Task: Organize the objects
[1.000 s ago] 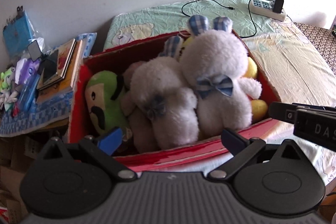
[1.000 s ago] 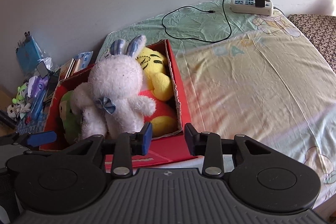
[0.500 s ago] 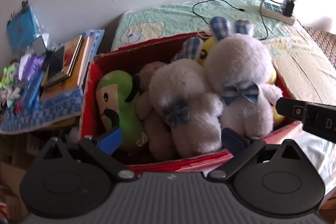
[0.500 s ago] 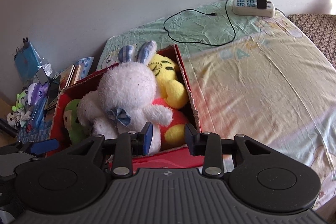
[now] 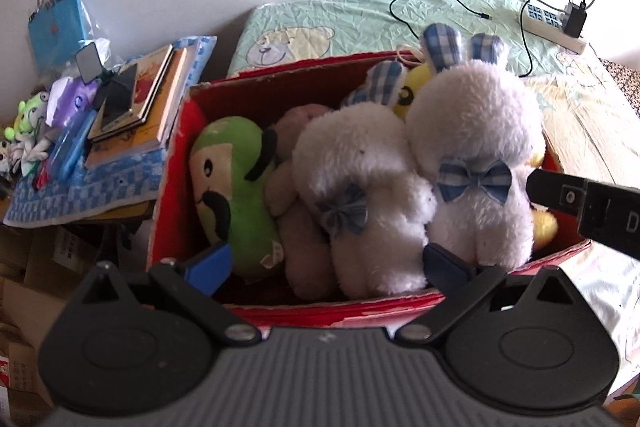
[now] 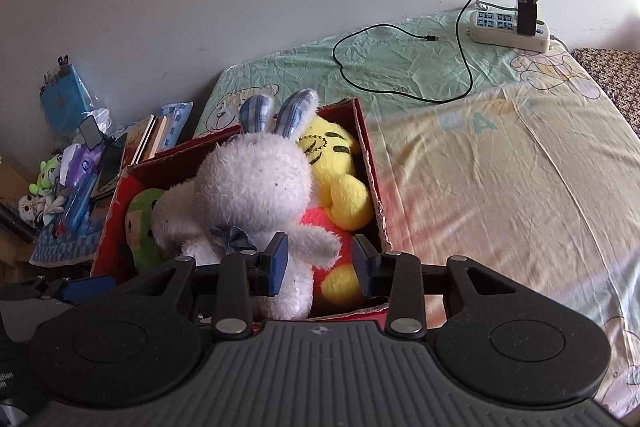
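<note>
Red box closer, fluffy rabbits larger.

In the left wrist view, the brown toy is mostly buried between the green toy and the near white rabbit; its shape cannot be told. The yellow toy shows only slivers behind the far rabbit. The right gripper is cut off by the right edge, its jaws out of frame. The small figures at the left edge are too blurred to identify.
</note>
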### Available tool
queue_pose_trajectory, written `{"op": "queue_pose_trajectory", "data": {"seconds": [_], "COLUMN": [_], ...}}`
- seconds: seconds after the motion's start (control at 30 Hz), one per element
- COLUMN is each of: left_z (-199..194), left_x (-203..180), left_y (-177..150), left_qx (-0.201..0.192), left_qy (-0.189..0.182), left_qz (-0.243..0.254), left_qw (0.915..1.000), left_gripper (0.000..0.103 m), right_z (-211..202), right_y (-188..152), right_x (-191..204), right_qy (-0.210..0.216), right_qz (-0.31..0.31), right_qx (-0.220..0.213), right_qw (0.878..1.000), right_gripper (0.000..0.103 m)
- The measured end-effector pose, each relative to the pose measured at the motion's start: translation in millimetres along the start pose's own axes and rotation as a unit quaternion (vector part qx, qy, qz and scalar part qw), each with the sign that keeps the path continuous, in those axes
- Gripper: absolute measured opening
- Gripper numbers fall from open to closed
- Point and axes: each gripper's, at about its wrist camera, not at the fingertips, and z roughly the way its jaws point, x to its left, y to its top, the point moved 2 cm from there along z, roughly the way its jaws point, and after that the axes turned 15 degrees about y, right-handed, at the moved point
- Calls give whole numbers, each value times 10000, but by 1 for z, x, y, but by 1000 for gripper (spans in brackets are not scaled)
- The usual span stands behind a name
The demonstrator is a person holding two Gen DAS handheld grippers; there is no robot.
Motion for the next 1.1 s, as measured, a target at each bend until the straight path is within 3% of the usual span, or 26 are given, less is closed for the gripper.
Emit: {"op": "queue_pose_trajectory", "data": {"seconds": [0.47,0.7,1.1], "left_z": [1,-5,-2], "left_x": [5,14,21], "left_y": [0,5,5], "left_qx": [-92,-316,-291], "left_qy": [1,83,-1], "left_qz": [117,-60,-209], "left_qw": [9999,9994,9994], "left_gripper": [102,102,103], "right_z": [-4,-4,-3], "right_y": [-7,-7,-7], "right_x": [0,4,12], "right_qy": [-346,-488,-499], "right_qz": [0,-117,-232], "right_qx": [-183,-219,-212], "right_qw": [9992,9985,9983], "right_gripper": [42,44,46]}}
